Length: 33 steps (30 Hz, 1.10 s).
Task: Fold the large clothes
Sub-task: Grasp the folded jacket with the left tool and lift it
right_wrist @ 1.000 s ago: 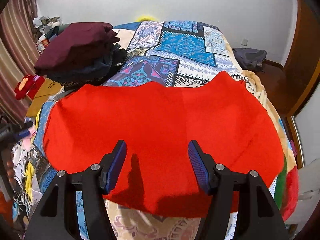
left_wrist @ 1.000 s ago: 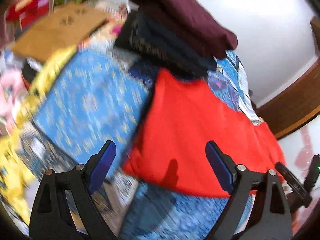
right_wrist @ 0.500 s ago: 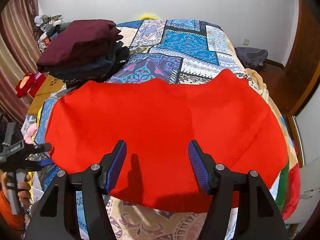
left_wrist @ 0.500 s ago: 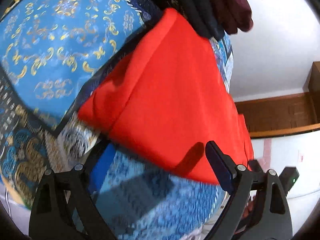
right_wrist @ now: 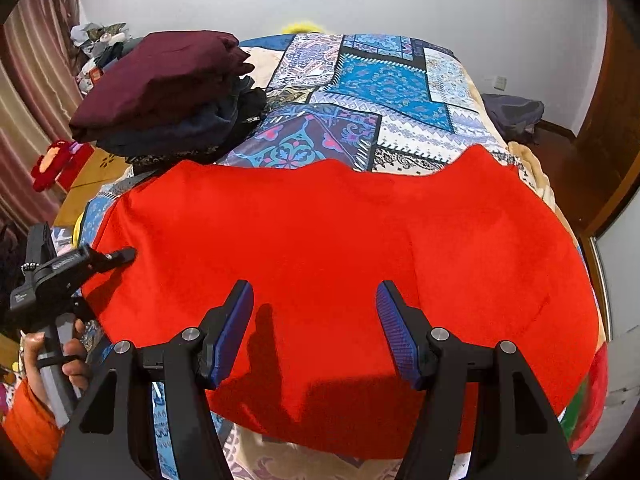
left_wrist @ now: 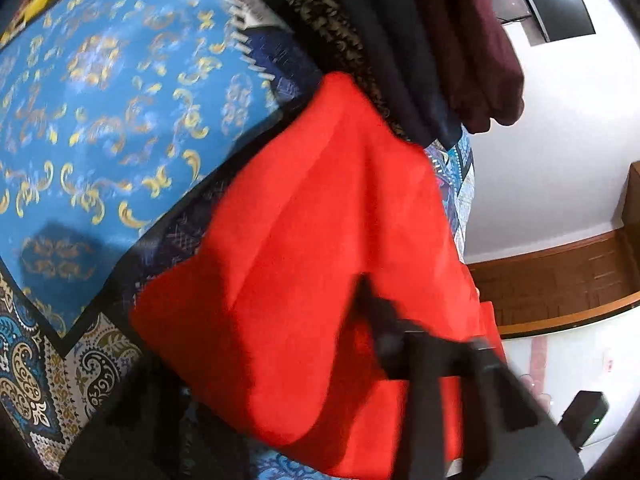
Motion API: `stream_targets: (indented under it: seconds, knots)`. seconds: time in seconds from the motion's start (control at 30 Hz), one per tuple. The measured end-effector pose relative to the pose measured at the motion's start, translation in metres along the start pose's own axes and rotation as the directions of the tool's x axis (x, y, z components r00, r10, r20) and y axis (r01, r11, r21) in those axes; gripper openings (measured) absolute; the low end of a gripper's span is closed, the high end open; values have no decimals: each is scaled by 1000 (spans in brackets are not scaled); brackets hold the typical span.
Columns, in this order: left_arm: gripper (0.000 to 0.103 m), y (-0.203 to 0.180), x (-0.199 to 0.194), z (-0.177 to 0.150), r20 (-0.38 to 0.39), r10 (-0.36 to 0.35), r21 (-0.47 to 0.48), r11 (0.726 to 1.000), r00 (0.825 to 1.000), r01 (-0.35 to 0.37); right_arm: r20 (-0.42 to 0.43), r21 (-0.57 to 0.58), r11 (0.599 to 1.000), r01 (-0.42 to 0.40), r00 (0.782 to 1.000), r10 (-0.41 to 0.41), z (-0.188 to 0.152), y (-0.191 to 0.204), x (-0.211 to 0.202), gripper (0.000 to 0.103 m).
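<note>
A large red garment [right_wrist: 340,272] lies spread flat across the near end of the bed; it also fills the middle of the left wrist view [left_wrist: 328,264]. My right gripper [right_wrist: 316,328] is open and empty, hovering over the garment's near edge. My left gripper [right_wrist: 120,256] reaches in from the left with its tip at the garment's left edge. In its own blurred view only one dark finger [left_wrist: 384,332] shows over the red cloth, so its jaw state is unclear.
A stack of folded dark clothes topped by a maroon one [right_wrist: 160,92] sits at the bed's far left. The patchwork bedspread [right_wrist: 380,92] covers the bed. A wooden door [right_wrist: 616,128] stands at the right, clutter on the floor at the left.
My left gripper has swung in close to the garment's left edge, and its view has turned and blurred. My right gripper has stayed open over the near edge.
</note>
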<state>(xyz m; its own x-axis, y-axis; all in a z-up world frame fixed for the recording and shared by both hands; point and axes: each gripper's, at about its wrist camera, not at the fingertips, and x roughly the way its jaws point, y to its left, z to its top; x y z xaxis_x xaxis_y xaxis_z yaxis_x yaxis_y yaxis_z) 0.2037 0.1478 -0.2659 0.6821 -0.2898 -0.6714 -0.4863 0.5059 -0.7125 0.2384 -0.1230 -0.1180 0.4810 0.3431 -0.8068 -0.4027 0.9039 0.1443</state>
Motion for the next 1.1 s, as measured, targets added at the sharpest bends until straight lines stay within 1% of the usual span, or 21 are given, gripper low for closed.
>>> stream_targets:
  seconds: [0.07,0.13,0.17,0.23,0.3,0.33,0.37,0.43,0.47,0.57,0.6,0.63,0.7,0.8,0.87,0.93,0.97,1.0,1.03,1.07,1.1]
  knots:
    - [14,-9,-5,4,30,0,3,1000,1000,-1,3,-17,1000,8,1000,-8,4,4,-1,60]
    - [11,-18,-22,7,77,3,49,999,997,-6,9,-40,999,18,1000,-18,8,8,-2,60]
    - [10,-21,-28,2,101,-3,73,997,995,-4,13,-53,998,24,1000,-23,11,11,-3,60]
    - [8,-39,-46,3,143,-35,125,992,989,17,25,-80,996,27,999,-25,18,18,-5,60]
    - [4,-59,-68,4,191,-66,177,984,979,32,30,-95,995,24,999,-22,24,23,-4,60]
    - [4,-59,-86,7,214,-79,200,979,974,36,30,-103,995,13,1000,-10,28,28,-3,60]
    - [4,-67,-100,5,238,-99,230,972,966,43,26,-108,994,-1,1000,4,30,32,-1,60]
    - [4,-82,-119,3,261,-136,280,958,956,60,5,-116,992,-41,999,42,34,43,6,60]
    - [4,-89,-130,1,280,-147,306,950,949,57,-10,-120,991,-65,998,65,34,50,11,60]
    - [4,-103,-154,-5,314,-177,361,931,933,55,-74,-139,981,-132,990,123,29,73,30,60]
    - [4,-105,-159,-5,315,-188,369,927,930,62,-114,-144,975,-171,981,155,26,83,40,60]
    - [4,-107,-163,-6,311,-199,373,925,929,73,-156,-139,966,-216,969,194,20,93,50,60]
    - [4,-114,-156,-1,298,-198,370,926,934,78,-175,-121,962,-243,960,220,12,103,59,60]
    - [4,-119,-149,-2,308,-164,372,927,937,40,-199,-115,952,-284,945,258,7,112,65,60]
    - [4,-121,-143,-2,299,-165,360,932,940,49,-208,-110,945,-307,937,280,9,109,64,60]
    - [4,-128,-137,-2,291,-168,363,930,942,54,-228,-61,926,-374,908,351,13,98,61,60]
    - [4,-135,-134,-3,288,-170,374,926,943,52,-229,-12,913,-408,890,395,16,86,58,60]
    - [4,-141,-131,-3,282,-173,390,919,944,52,-220,19,908,-419,884,413,19,77,55,60]
    - [4,-152,-126,-4,275,-179,412,909,945,52,-196,50,909,-415,888,416,21,63,50,60]
    - [4,-164,-120,-5,266,-186,432,900,946,55,-178,61,914,-400,897,405,22,56,46,60]
    - [4,-176,-113,-7,252,-194,451,890,948,62,-141,67,929,-364,918,370,24,43,38,60]
